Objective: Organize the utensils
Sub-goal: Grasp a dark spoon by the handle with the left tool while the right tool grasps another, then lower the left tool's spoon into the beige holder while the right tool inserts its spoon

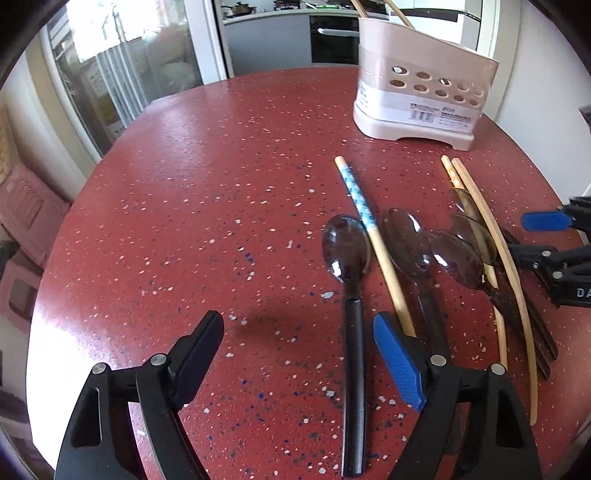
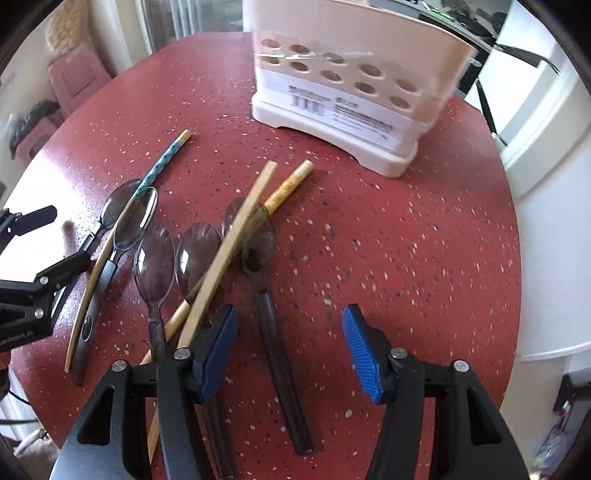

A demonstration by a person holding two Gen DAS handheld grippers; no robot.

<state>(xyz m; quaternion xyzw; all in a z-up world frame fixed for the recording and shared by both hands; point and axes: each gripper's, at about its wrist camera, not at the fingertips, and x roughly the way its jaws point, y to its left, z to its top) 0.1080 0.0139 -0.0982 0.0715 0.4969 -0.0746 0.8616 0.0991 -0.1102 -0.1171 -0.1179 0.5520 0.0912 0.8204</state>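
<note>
Several dark translucent spoons (image 1: 347,243) (image 2: 258,254) and wooden chopsticks lie side by side on the red speckled table (image 1: 203,206). One chopstick has a blue pattern (image 1: 356,194) (image 2: 162,162), one a yellow pattern (image 2: 286,188), one is plain (image 2: 229,243). A beige perforated utensil holder (image 1: 417,96) (image 2: 351,77) stands behind them. My left gripper (image 1: 299,354) is open and empty, hovering left of the spoons. My right gripper (image 2: 290,350) is open and empty, above the handle of the rightmost spoon.
Two chopsticks (image 1: 391,11) stand in the holder. The table's round edge (image 1: 51,258) drops off to the left and right. Pink stools (image 1: 22,206) stand on the floor at the left. A kitchen counter (image 1: 280,14) is behind.
</note>
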